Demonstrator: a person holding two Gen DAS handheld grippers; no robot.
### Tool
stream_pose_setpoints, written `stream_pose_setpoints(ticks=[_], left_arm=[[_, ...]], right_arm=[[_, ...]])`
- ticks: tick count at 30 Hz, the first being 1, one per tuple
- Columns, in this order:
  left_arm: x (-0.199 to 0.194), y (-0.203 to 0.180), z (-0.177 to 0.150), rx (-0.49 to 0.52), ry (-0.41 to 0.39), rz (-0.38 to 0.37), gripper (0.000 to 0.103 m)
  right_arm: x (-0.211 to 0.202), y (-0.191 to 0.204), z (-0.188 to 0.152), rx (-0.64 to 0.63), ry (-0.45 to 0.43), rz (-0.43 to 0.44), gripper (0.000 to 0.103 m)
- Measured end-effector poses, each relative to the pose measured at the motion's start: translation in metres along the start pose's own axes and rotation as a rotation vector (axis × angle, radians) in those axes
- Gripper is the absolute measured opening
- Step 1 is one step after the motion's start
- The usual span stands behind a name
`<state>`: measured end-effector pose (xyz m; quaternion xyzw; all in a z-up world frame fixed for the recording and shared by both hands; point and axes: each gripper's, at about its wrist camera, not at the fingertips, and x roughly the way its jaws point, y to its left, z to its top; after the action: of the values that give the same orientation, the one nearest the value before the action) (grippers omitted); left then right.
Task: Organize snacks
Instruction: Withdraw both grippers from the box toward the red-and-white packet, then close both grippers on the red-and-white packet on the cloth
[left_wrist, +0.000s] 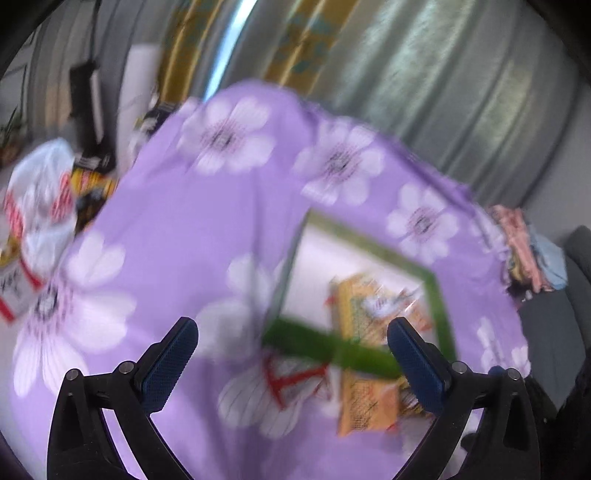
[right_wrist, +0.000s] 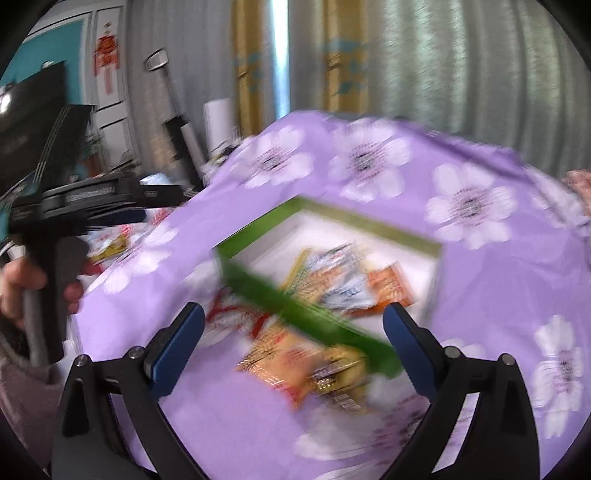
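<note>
A: Two grippers are in view, and both have the jaws spread wide. The left gripper (left_wrist: 291, 363) holds nothing; its pads touch no packet.

B: And the right gripper (right_wrist: 293, 349)?

A: Also nothing is pinched. Under it lies an orange snack packet (right_wrist: 295, 365) on the purple flowered cloth (right_wrist: 491, 295), outside the box.

B: Where are the other snacks?

A: Several packets (right_wrist: 347, 280) lie inside the green-edged box (right_wrist: 369, 221), on its white bottom. One yellow packet (left_wrist: 369, 402) lies across the near green edge (left_wrist: 328, 347), half in and half out.

B: Is there room to move?

A: The cloth is free on the far side and to the right of the box. At the left side a heap of packets (left_wrist: 40, 210) lies near the cloth edge. The pictures are blurred, so small details I cannot tell.
</note>
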<state>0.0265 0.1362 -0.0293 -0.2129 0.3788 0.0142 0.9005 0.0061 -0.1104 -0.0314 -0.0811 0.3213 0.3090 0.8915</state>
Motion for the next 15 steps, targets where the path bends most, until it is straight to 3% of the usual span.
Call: stream_pose_setpoints(ticks=[5, 8, 15], left_arm=[[0.016, 0.009, -0.023, -0.018, 0.106, -0.05, 0.102], [0.024, 0.008, -0.03, 0.01, 0.135, -0.017, 0.102], [0.04, 0.019, -0.033, 0.022, 0.185, -0.003, 0.102]], right_arm=[[0.034, 0.035, -0.013, -0.072, 0.085, 0.1, 0.094], [0.057, 0.046, -0.016, -0.088, 0.136, 0.133, 0.088], [0.099, 0.053, -0.012, -0.111, 0.219, 0.131, 0.077]])
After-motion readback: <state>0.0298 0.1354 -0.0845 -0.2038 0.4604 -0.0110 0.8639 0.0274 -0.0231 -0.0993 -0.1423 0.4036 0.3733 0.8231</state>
